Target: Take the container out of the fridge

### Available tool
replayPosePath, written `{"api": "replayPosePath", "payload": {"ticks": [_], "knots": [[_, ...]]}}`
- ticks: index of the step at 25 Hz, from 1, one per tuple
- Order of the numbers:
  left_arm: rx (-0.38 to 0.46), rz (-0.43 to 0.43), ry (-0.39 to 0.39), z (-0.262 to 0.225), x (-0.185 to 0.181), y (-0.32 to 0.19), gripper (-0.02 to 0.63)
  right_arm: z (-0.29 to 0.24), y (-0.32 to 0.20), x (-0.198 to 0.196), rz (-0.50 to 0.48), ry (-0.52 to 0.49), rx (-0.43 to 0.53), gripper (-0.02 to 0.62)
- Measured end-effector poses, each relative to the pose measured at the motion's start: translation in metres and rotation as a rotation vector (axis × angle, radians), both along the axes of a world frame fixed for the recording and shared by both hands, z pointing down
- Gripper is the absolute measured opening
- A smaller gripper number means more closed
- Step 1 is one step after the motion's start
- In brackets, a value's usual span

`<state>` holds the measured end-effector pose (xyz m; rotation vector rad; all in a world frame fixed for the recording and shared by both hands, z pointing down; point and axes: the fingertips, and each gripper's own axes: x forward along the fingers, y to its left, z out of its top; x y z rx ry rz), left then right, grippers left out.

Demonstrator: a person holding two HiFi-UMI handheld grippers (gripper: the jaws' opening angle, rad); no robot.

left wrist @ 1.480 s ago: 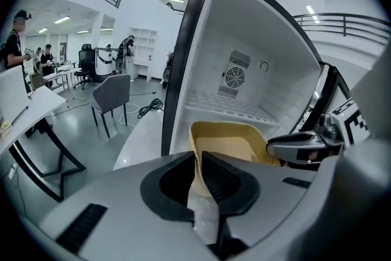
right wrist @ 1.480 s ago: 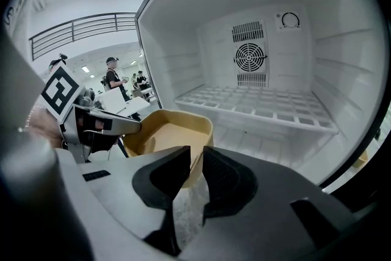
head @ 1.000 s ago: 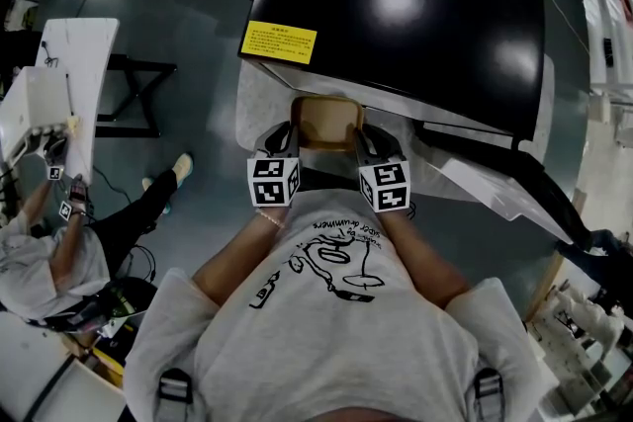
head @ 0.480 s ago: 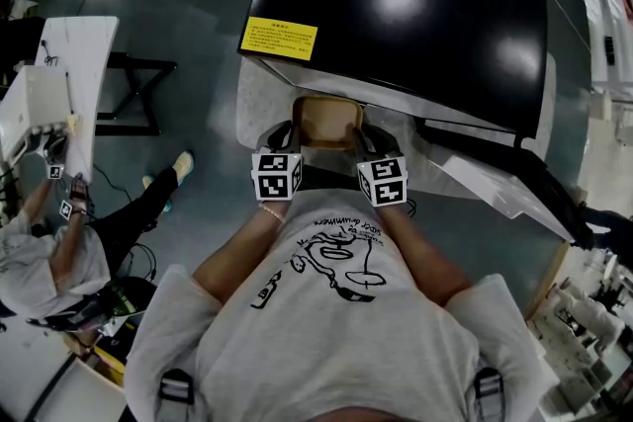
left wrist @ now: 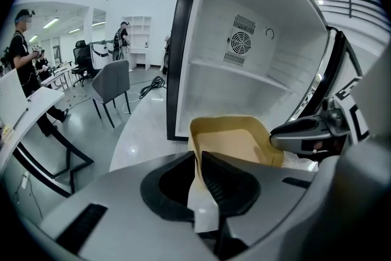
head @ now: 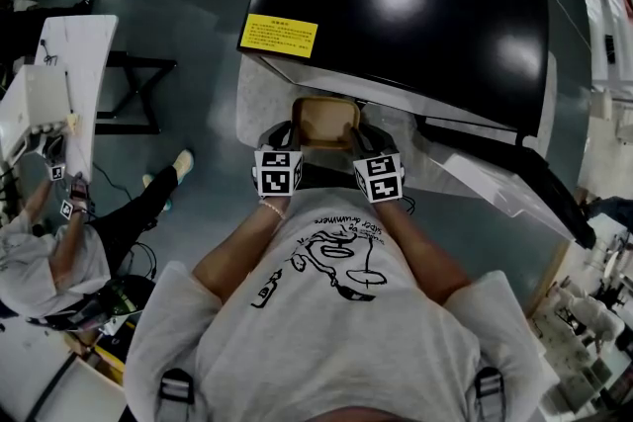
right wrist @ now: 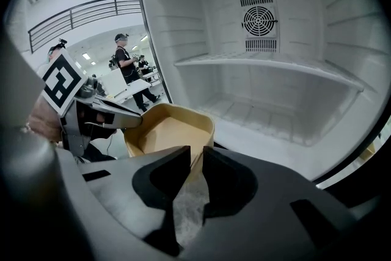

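I have the container [head: 327,121] held up between both claws, just outside the open fridge [head: 415,5] and in front of its lower edge. It is a tan, open tub with rounded corners, and I see nothing inside it.

My left claw [left wrist: 197,159] is closed down to a narrow gap on the tub's left wall. The thin rim sits pinched between the two dark pads, and the tub stretches away from them towards the fridge. My right claw [right wrist: 195,162] is clamped the same way on the opposite wall, its jaws almost together with the wall between them. Each claw shows in the other's view, gripping the far side of the tub.

Both claws point downwards and forwards, side by side, close in front of my chest.

Behind the tub the white inside of the fridge stands open, with one shelf [right wrist: 263,61] across it and a round fan grille [right wrist: 258,20] on the back wall. From above, the fridge top is glossy black with a yellow label [head: 279,38] near its front left corner. The door [head: 495,183] is swung out to my right.
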<state>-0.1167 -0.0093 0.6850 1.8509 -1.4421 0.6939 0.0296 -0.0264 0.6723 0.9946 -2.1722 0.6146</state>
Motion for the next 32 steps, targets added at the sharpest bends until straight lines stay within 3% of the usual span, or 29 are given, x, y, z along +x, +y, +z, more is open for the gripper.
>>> {"api": "replayPosePath", "payload": {"ticks": [32], "knots": [[-0.07, 0.037, -0.05, 0.05, -0.001, -0.004, 0.048, 0.053, -0.001, 0.0, 0.003, 0.036, -0.085, 0.077]]}}
